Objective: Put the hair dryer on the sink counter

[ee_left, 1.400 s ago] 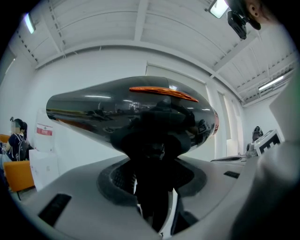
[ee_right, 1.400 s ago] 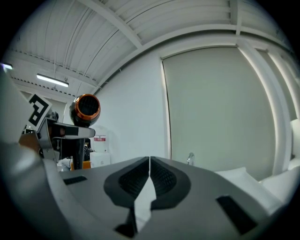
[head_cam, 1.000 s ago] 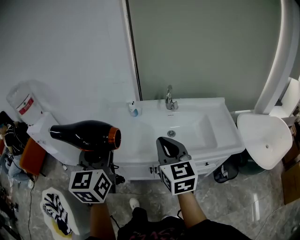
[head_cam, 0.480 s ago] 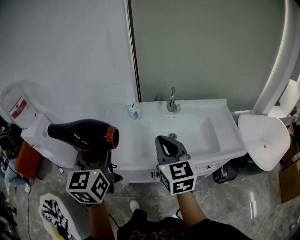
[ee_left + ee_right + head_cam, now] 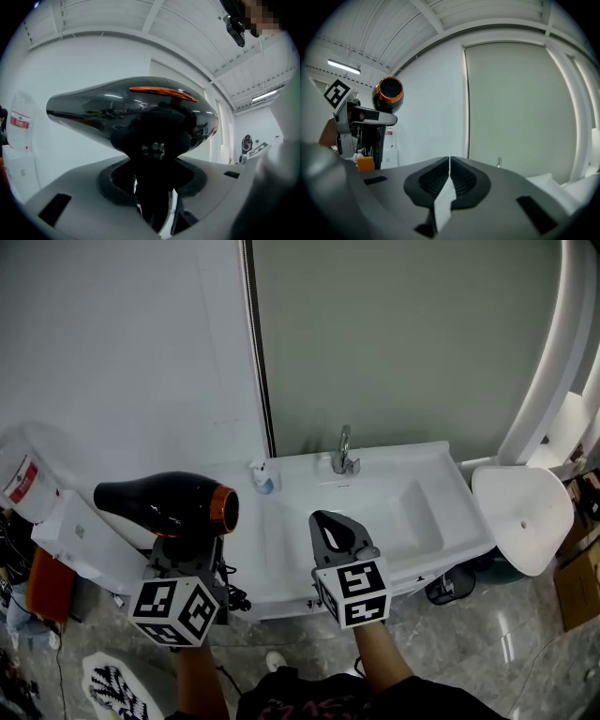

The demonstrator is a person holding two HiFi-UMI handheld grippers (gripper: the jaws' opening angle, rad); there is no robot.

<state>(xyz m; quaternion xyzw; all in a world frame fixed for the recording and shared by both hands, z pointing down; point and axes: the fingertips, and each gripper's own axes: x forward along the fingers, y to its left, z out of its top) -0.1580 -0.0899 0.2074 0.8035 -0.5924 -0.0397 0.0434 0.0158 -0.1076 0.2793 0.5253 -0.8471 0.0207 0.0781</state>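
A: Holding the dryer (image 5: 169, 504) by its handle, the left gripper (image 5: 187, 557) is clamped on it, in the air beyond the counter's (image 5: 281, 563) left edge. The right gripper (image 5: 336, 532) is closed and empty.

B: It looks top-heavy. Set down near that edge, it could tip off.

No text can be read. Red label (image 5: 20, 481) on the white container (image 5: 39, 448): print too small to read (likewise the small white marks on the hair dryer (image 5: 117, 112)).
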